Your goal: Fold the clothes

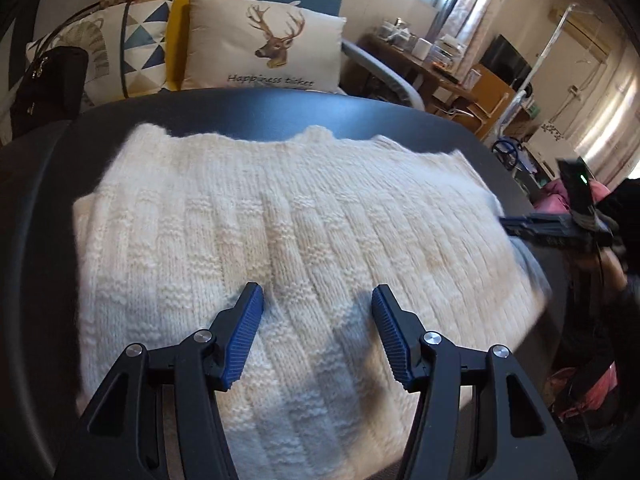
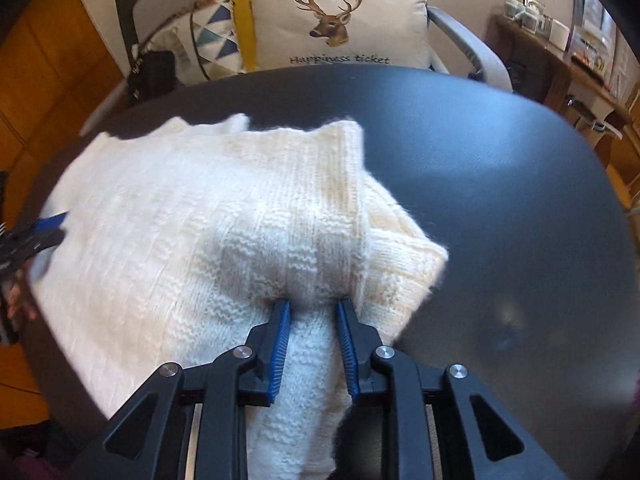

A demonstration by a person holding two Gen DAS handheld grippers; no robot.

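A white knitted sweater [image 1: 280, 220] lies spread on the dark round table [image 1: 400, 120]. My left gripper [image 1: 318, 292] hovers open over its near middle, blue pads wide apart with nothing between them. In the right wrist view the sweater [image 2: 180, 220] has its right side folded over in layers. My right gripper [image 2: 314, 306] is shut on a bunched fold of the knit at the near edge, which puckers between the pads. The right gripper [image 1: 552, 228] also shows at the sweater's right edge in the left wrist view. The left gripper [image 2: 36, 232] shows blurred at the left border of the right wrist view.
Behind the table stand a deer cushion [image 2: 340, 20], a triangle-patterned cushion [image 1: 136, 40] and a black bag [image 1: 48, 80]. A grey chair armrest [image 2: 468, 40] and a cluttered wooden desk [image 1: 432, 64] lie to the back right. Bare table surface [image 2: 500, 200] spreads right of the sweater.
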